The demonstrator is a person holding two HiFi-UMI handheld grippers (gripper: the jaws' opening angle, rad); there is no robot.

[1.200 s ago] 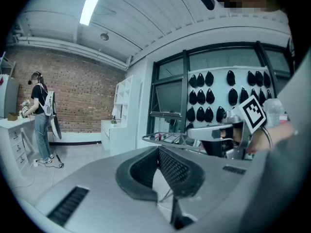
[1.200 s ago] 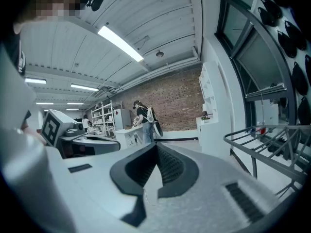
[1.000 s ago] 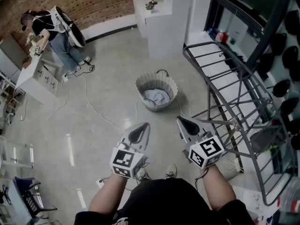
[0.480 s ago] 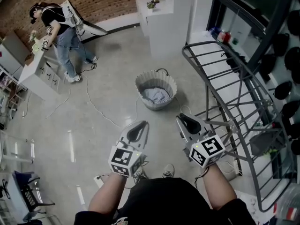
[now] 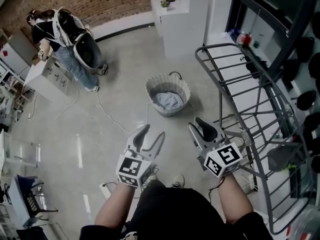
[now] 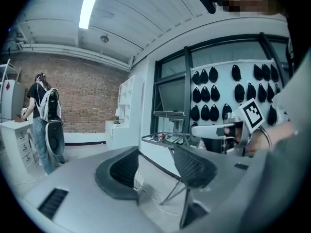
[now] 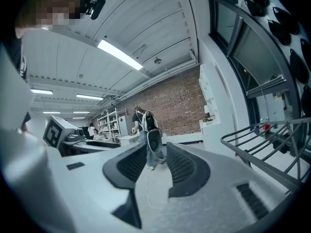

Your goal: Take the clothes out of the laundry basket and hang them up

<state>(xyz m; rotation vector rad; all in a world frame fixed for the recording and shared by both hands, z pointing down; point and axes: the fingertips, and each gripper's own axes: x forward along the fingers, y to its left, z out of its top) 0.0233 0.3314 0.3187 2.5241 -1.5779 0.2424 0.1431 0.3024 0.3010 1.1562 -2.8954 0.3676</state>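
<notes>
A pale, wavy-walled laundry basket (image 5: 176,83) stands on the floor ahead of me, with grey-blue clothes (image 5: 167,101) bunched inside. The grey metal drying rack (image 5: 240,84) rises to its right and also shows in the left gripper view (image 6: 165,139) and the right gripper view (image 7: 267,140). My left gripper (image 5: 151,135) hangs short of the basket. Its jaws have just been opening and stand wide apart with nothing between them (image 6: 158,164). My right gripper (image 5: 198,125) is beside it, nearer the rack. Its jaws have also just been opening, to a narrower gap (image 7: 156,161) that holds nothing.
A person with a large dark backpack (image 5: 70,39) stands at a white drawer cabinet (image 5: 50,79) at the back left. A white shelf unit (image 5: 180,19) stands behind the basket. A thin cable (image 5: 110,116) trails over the floor. Black pods hang on the right wall (image 5: 305,49).
Both grippers were shut and now have their jaws apart, the left wider. Both have edged forward toward the basket. The person at the back left has shifted along the cabinet.
</notes>
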